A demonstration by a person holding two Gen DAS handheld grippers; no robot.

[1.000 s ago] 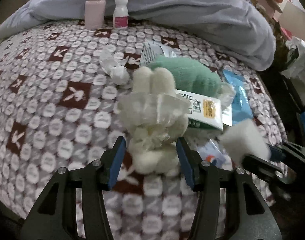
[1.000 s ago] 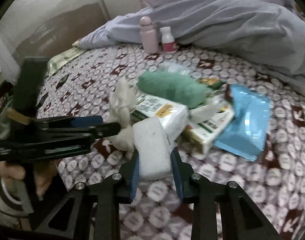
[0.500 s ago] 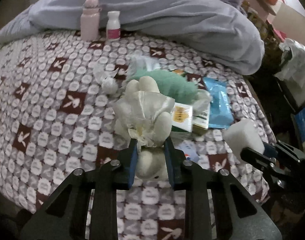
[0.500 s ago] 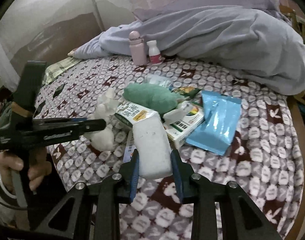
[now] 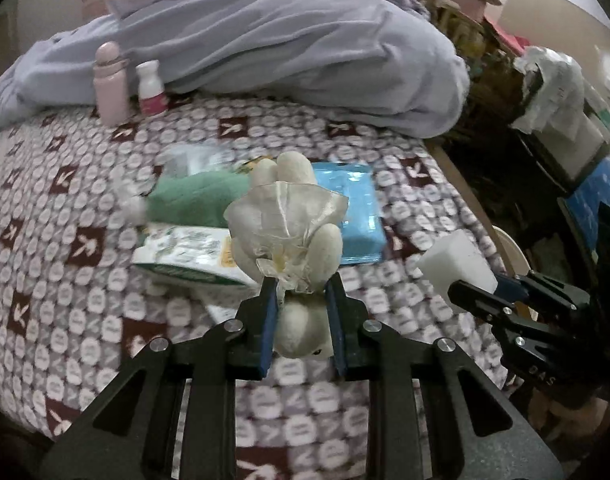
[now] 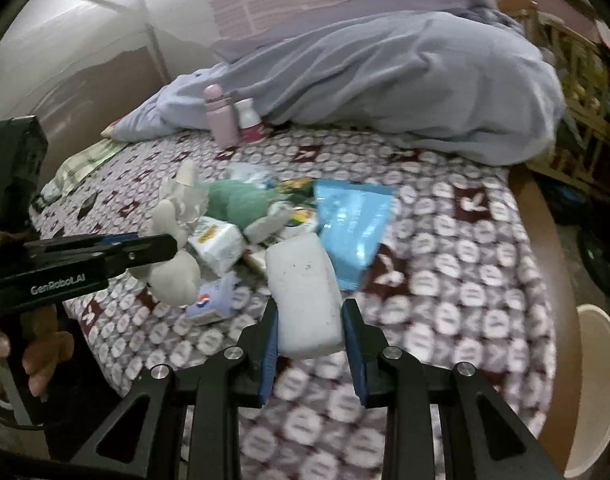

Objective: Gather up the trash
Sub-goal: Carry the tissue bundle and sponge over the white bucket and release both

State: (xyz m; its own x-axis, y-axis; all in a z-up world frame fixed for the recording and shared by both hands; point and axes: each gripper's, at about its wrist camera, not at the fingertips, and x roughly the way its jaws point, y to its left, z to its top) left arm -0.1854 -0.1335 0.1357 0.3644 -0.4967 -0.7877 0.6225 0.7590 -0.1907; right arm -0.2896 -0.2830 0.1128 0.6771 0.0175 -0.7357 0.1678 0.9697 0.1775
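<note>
A cream plush rabbit (image 5: 293, 216) with a clear crinkled wrapper around its middle hangs above the patterned bedspread (image 5: 77, 312). My left gripper (image 5: 299, 286) is shut on it, blue pads pressing its body. The rabbit (image 6: 173, 276) also shows in the right wrist view, off the bed at the tip of my left gripper (image 6: 161, 246). My right gripper (image 6: 309, 312) is shut on a white foam block (image 6: 305, 292), held above the bed. In the left wrist view that block (image 5: 453, 260) sits at the right, in my right gripper (image 5: 469, 288).
On the bed lie a green plush (image 5: 197, 200), a white-green box (image 5: 185, 256), a blue packet (image 5: 353, 208) and a small blue-white wrapper (image 6: 213, 300). A pink bottle (image 5: 111, 84) and white bottle (image 5: 151, 88) stand by the lilac blanket (image 5: 285, 52). A white bin rim (image 6: 597, 360) shows beside the bed.
My left gripper's jaws closed on the rabbit and lifted it off the bed. Both grippers rose and drew back, so the pile of items now looks farther away.
</note>
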